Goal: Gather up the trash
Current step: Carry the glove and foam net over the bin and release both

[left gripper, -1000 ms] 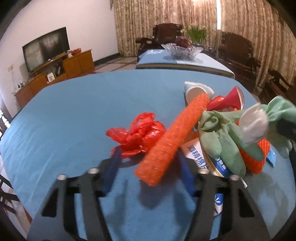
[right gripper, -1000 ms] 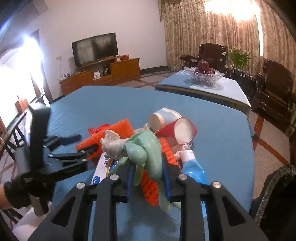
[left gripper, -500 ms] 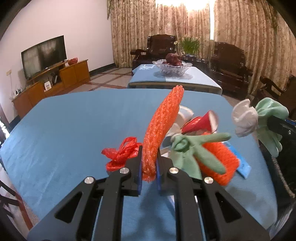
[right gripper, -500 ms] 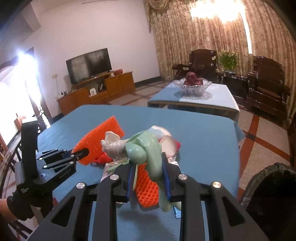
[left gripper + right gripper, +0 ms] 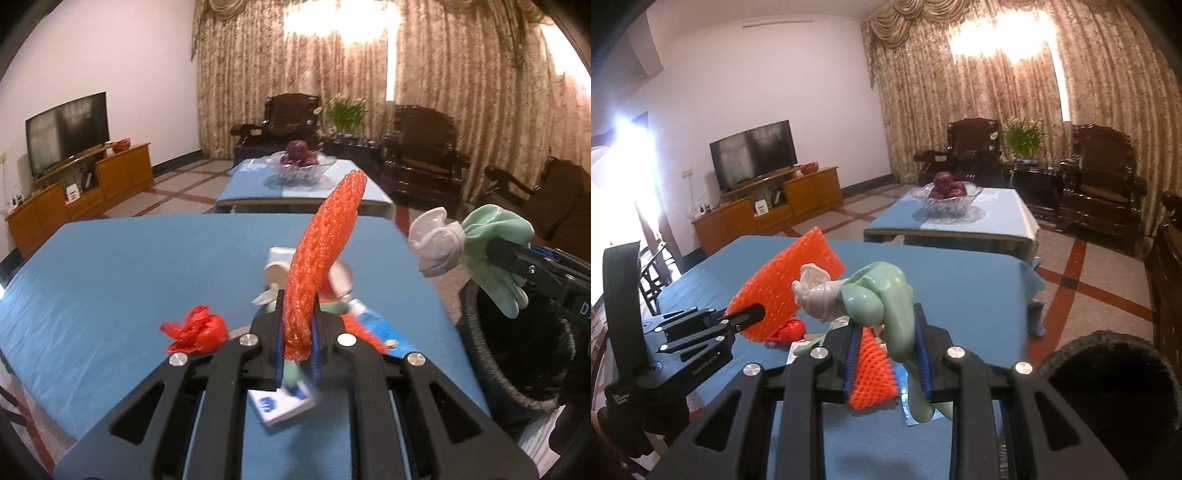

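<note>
Trash sits piled at the middle of our left wrist view on the blue tablecloth (image 5: 110, 280): a crumpled red plastic bag (image 5: 195, 334), a white paper cup (image 5: 279, 264) lying on its side, and a white and blue packet (image 5: 280, 406) under the fingers whose print is too blurred for us to read.

We see the left gripper (image 5: 297, 343) clenched on an orange foam net sleeve (image 5: 325, 258), a bumpy mesh tube rising toward the upper centre of the frame. In our right wrist view the right gripper (image 5: 886, 354) is closed on a pale green rubber glove (image 5: 886, 306), smooth and glossy, with a knotted white cuff (image 5: 816, 291) sticking out to the left. A second orange net piece (image 5: 871, 376) lies on the table below those fingers.

At the lower right of that view stands a dark bin (image 5: 1108, 376) with a rough grey rim; its inside is black and we cannot tell what it holds. On the far table a glass bowl (image 5: 945, 199) holds dark red fruit.
</note>
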Demonstrator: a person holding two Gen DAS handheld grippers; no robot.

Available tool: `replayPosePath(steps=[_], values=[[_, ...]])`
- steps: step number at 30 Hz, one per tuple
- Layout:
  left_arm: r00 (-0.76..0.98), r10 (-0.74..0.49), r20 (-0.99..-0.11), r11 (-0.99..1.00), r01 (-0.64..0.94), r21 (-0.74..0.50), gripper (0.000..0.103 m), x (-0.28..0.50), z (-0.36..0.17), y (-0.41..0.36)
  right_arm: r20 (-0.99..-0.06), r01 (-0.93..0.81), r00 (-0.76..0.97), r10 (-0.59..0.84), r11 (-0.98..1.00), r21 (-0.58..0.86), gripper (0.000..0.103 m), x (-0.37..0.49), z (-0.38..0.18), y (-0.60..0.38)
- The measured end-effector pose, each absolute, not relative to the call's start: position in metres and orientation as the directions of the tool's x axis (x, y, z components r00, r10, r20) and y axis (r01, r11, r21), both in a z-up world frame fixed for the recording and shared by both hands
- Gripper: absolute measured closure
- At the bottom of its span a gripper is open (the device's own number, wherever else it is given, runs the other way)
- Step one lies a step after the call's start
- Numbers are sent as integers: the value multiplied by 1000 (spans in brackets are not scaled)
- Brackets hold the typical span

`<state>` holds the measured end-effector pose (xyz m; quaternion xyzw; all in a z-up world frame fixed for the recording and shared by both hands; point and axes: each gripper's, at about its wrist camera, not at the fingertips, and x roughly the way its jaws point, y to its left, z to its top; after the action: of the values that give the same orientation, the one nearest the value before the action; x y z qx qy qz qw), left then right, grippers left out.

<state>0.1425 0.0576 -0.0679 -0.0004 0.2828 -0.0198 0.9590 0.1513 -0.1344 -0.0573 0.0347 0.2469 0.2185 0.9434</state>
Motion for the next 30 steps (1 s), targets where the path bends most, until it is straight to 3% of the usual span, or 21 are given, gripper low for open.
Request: replayPosePath(steps=[12, 30], values=[[833, -177, -525, 981, 192, -27, 93, 147, -58, -24, -437, -264, 845, 308, 951, 159, 77, 127, -44, -201], [732, -413, -542, 890, 451, -68, 93, 160, -88, -172, -499, 73, 867, -8, 991, 112, 77, 96, -70, -334]])
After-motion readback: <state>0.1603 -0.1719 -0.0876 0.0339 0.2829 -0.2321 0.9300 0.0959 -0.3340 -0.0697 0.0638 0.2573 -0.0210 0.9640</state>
